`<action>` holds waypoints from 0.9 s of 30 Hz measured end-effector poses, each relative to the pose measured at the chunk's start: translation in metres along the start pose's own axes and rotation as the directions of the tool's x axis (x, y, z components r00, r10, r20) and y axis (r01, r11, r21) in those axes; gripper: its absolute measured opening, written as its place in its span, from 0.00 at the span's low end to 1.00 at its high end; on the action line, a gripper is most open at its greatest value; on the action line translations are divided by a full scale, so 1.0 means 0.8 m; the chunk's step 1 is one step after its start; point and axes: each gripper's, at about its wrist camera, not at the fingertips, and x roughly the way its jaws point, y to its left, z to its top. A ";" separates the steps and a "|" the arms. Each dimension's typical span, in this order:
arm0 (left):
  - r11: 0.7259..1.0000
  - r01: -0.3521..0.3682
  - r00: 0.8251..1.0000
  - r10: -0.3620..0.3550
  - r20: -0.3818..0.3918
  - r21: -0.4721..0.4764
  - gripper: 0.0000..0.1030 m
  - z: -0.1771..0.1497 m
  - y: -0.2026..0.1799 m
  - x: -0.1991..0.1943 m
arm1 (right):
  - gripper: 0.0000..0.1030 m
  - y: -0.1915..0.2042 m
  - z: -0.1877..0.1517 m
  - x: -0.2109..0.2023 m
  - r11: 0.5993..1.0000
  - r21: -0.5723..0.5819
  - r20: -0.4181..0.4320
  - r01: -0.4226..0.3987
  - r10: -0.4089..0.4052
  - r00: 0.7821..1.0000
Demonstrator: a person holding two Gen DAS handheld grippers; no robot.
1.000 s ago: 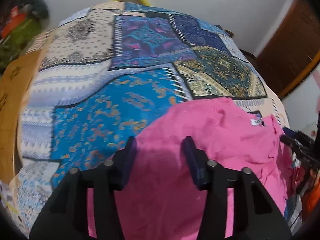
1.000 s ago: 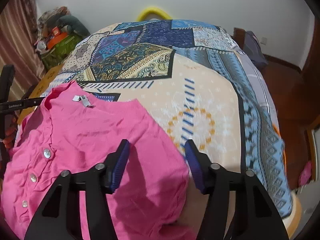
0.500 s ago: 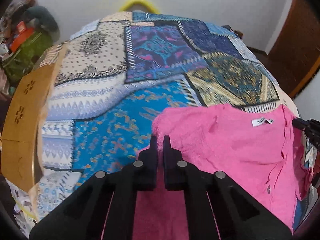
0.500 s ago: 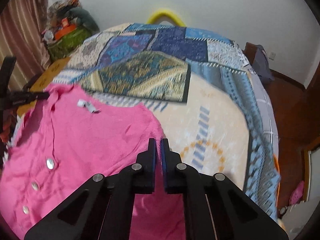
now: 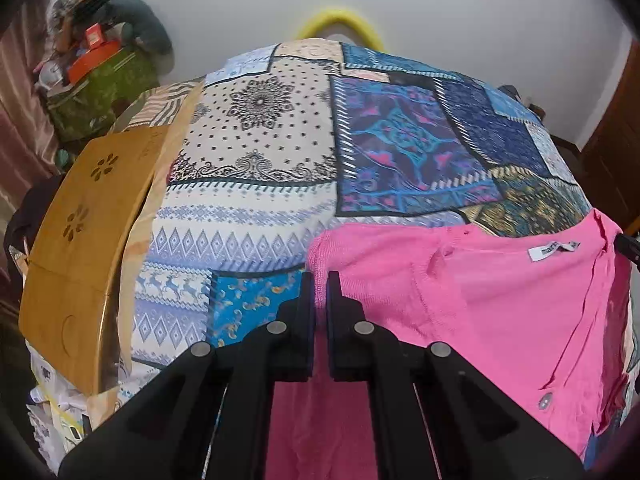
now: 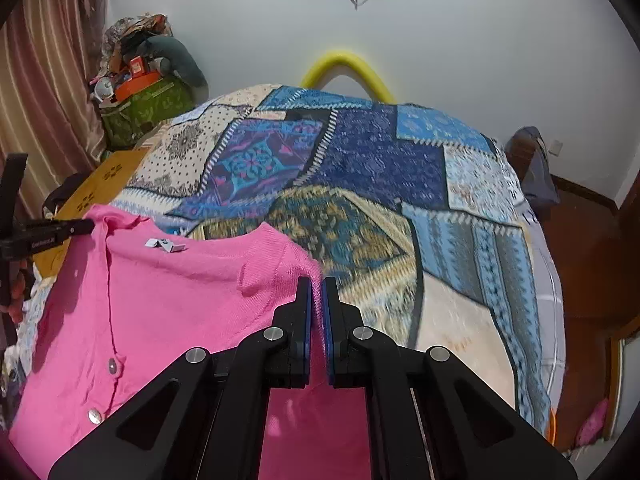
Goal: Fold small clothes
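A pink buttoned cardigan (image 5: pixel 500 300) with a white neck label (image 5: pixel 550 249) hangs stretched over the patchwork bedspread (image 5: pixel 280 168). My left gripper (image 5: pixel 321 280) is shut on the cardigan's left corner. My right gripper (image 6: pixel 315 286) is shut on the cardigan's (image 6: pixel 168 300) right corner. The label (image 6: pixel 164 245) and several buttons show in the right wrist view. The left gripper's tip (image 6: pixel 60 229) shows at the right wrist view's left edge. The cardigan's lower part is hidden behind the grippers.
A wooden bed board (image 5: pixel 84 248) runs along the left side. A green bag heaped with items (image 6: pixel 140 108) stands by the curtain. A yellow foam arc (image 6: pixel 344 70) sits behind the bed. The brown floor (image 6: pixel 584 264) lies to the right.
Both grippers closed on the cardigan's corners, then lifted it and carried it farther over the bed, spreading it between them.
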 end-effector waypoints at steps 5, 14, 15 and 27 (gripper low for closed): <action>0.998 0.004 0.998 -0.001 -0.057 0.063 0.05 -0.011 -0.001 0.023 | 0.06 0.009 0.003 0.023 1.000 -0.005 -0.044 -0.022 0.021 0.999; 1.000 0.011 0.998 -0.011 -0.067 0.005 0.41 -0.042 0.030 -0.032 | 0.41 0.029 -0.008 -0.024 0.999 -0.044 -0.045 0.011 -0.013 0.999; 1.000 0.005 0.998 -0.005 -0.057 0.004 0.43 -0.048 0.035 -0.045 | 0.44 0.034 -0.010 -0.037 0.999 -0.049 -0.034 0.001 -0.003 0.999; 0.999 0.012 0.995 -0.015 -0.096 -0.031 0.55 -0.189 0.087 -0.142 | 0.52 0.105 -0.063 -0.126 0.993 -0.086 -0.014 -0.078 0.077 0.997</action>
